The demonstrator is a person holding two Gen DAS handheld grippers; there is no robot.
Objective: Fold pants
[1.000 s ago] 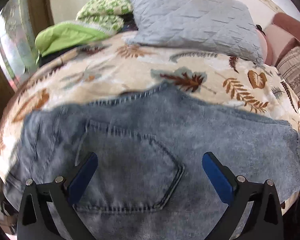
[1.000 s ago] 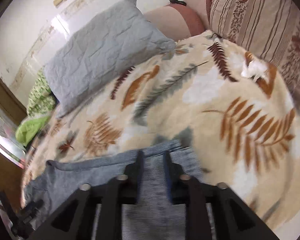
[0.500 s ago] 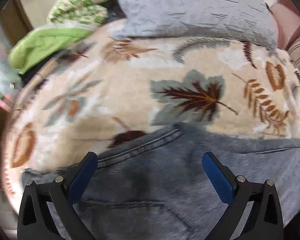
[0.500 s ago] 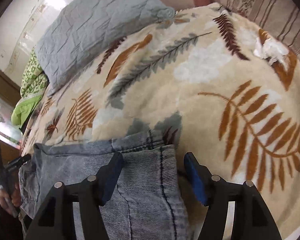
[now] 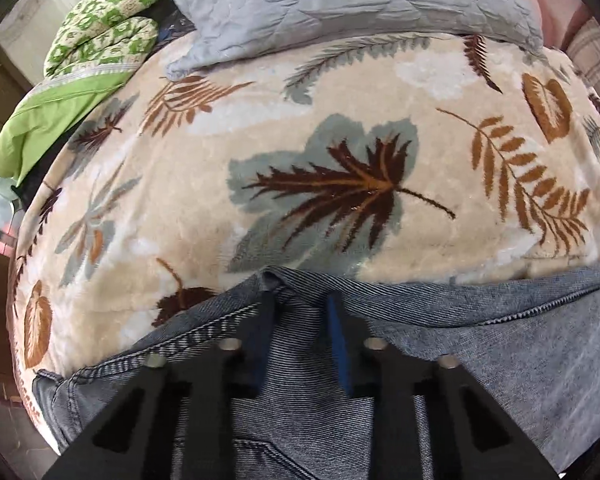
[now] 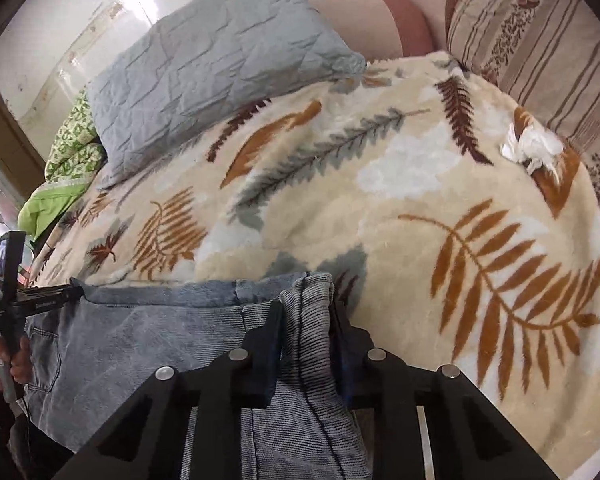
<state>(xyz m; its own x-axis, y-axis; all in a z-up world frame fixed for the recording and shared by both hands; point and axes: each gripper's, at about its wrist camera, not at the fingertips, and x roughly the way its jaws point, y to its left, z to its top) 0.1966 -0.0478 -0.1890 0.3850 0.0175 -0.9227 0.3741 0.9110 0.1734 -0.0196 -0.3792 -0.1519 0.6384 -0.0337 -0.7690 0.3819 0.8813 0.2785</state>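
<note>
Blue denim pants (image 5: 500,344) lie along the near edge of a leaf-patterned blanket (image 5: 300,128). My left gripper (image 5: 300,312) is shut on the waistband edge of the pants, denim bunched between its fingers. In the right wrist view the pants (image 6: 140,340) stretch left across the bed. My right gripper (image 6: 306,312) is shut on the folded leg end of the pants, fabric pinched between the jaws. The left gripper (image 6: 44,296) and the hand holding it show at the far left of that view.
A grey quilted pillow (image 5: 340,0) lies at the bed's far side, with green bedding (image 5: 80,64) at the far left. A striped cushion (image 6: 540,48) stands at the right. A crumpled white tissue (image 6: 532,148) lies on the blanket (image 6: 380,184).
Both grippers were open half a second ago and have closed on the pants' far edge. The left gripper moved forward from the back pocket area to the waistband edge.
</note>
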